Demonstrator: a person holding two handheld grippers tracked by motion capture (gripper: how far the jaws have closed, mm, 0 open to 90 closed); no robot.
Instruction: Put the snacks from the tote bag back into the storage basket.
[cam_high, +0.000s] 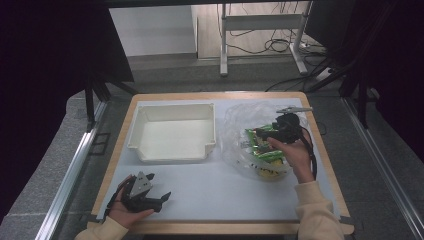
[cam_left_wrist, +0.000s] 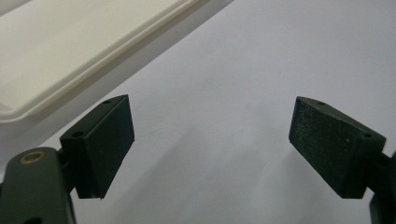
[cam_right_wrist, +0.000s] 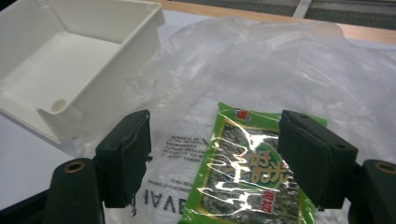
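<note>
- High view: the right gripper hovers over a clear plastic bag lying on the table, its jaws spread apart with nothing between them. Inside the bag, right under those jaws, lie green snack packets, with something yellow at the bag's near end. To the left of this gripper, just beside the bag, stands a white tray with nothing in it.
- High view: the left gripper rests low on the table at the near edge, well apart from the bag, jaws parted and holding nothing; the tray stands beyond it.
- Left gripper view: both jaws stand wide over bare white tabletop; the tray's rim runs ahead and to the left of them.
- Right gripper view: between and just beyond the open jaws lies a green seaweed packet under the bag's film. The packet carries yellow characters that I cannot read. Black print on the bag, seen upside down, is partly legible as "IAVE". The empty tray sits ahead to the left.
</note>
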